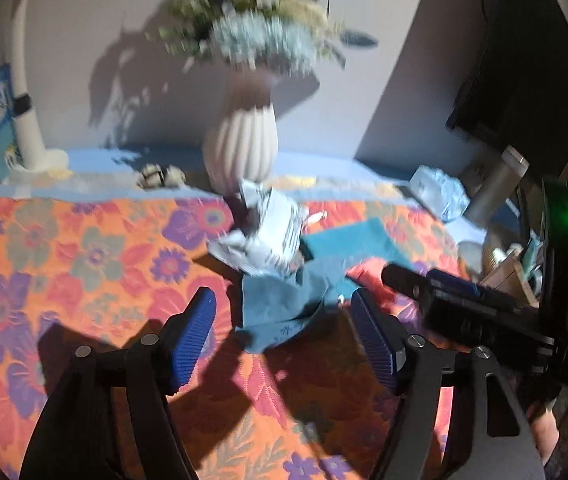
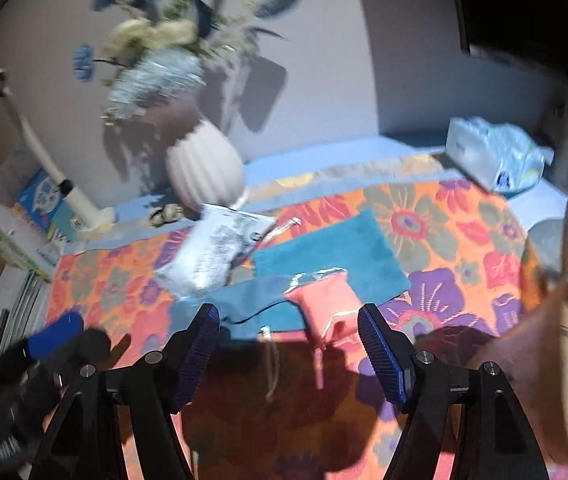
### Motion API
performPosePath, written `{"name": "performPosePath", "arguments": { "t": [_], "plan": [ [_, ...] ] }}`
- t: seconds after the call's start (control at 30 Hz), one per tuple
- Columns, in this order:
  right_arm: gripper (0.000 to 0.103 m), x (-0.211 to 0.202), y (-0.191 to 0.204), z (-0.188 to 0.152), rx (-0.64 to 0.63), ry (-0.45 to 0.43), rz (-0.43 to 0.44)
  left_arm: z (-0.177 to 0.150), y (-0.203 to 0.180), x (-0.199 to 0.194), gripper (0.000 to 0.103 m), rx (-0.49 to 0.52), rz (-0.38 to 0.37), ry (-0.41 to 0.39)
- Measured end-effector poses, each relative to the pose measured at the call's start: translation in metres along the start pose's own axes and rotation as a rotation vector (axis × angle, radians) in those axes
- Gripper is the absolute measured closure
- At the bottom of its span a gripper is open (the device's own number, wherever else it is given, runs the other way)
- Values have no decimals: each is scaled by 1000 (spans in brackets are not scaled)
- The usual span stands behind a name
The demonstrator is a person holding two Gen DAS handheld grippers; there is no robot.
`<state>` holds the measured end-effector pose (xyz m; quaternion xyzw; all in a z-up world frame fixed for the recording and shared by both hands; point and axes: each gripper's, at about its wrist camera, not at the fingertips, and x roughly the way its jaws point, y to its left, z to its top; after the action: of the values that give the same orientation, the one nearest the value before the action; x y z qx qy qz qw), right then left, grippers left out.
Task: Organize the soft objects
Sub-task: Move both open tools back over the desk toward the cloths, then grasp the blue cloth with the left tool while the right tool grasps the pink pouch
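A floral orange cloth covers the table. The left gripper is spread, empty, a crumpled blue cloth between its fingers. The right gripper gapes over a pink pouch lying on a teal towel. Beyond stand a white packet and a ribbed vase.

Home: flower vase, floral tablecloth.

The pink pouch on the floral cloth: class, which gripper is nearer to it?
Right. The right gripper is open right at the pink pouch, which lies between its fingertips. The left gripper sits farther off, to the pouch's left.
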<state>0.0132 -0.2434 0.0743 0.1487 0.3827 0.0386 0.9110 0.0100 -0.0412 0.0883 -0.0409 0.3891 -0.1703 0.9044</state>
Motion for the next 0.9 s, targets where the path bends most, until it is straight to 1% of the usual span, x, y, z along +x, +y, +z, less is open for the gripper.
{"name": "performPosePath", "arguments": {
  "t": [0.13, 0.27, 0.37, 0.43, 0.5, 0.57, 0.6, 0.7, 0.77, 0.83, 0.87, 0.9],
  "plan": [
    [33, 24, -13, -3, 8, 1, -27, -5, -1, 22, 33, 3, -3, 23],
    [33, 35, -18, -5, -21, -6, -82, -7, -3, 42, 33, 0, -25, 39],
    [33, 42, -19, -6, -52, -4, -89, -8, -6, 57, 33, -2, -30, 63],
    [33, 46, -17, -9, -72, -5, -100, -10, -6, 64, 33, -12, -37, 65],
    [37, 51, -17, -11, -79, 8, -107, -10, -5, 69, 33, -25, -48, 67],
    [38, 53, -20, -10, -69, 15, -101, -11, -4, 74, 33, -35, -58, 77],
    [40, 53, -21, -10, -63, 12, -93, -12, -5, 76, 33, -32, -57, 79],
    [53, 52, -22, -11, -61, 8, -88, -14, -8, 82, 34, -17, -25, 92],
    [56, 52, -21, -12, -69, 4, -99, -14, -9, 83, 35, -14, -15, 91],
    [59, 51, -20, -12, -74, -1, -91, -14, -7, 84, 46, -21, -17, 89],
    [60, 50, -20, -12, -74, -6, -88, -14, -6, 84, 55, -25, -14, 87],
    [62, 49, -21, -12, -72, -12, -86, -15, -5, 84, 62, -31, -20, 83]
  ]
}}
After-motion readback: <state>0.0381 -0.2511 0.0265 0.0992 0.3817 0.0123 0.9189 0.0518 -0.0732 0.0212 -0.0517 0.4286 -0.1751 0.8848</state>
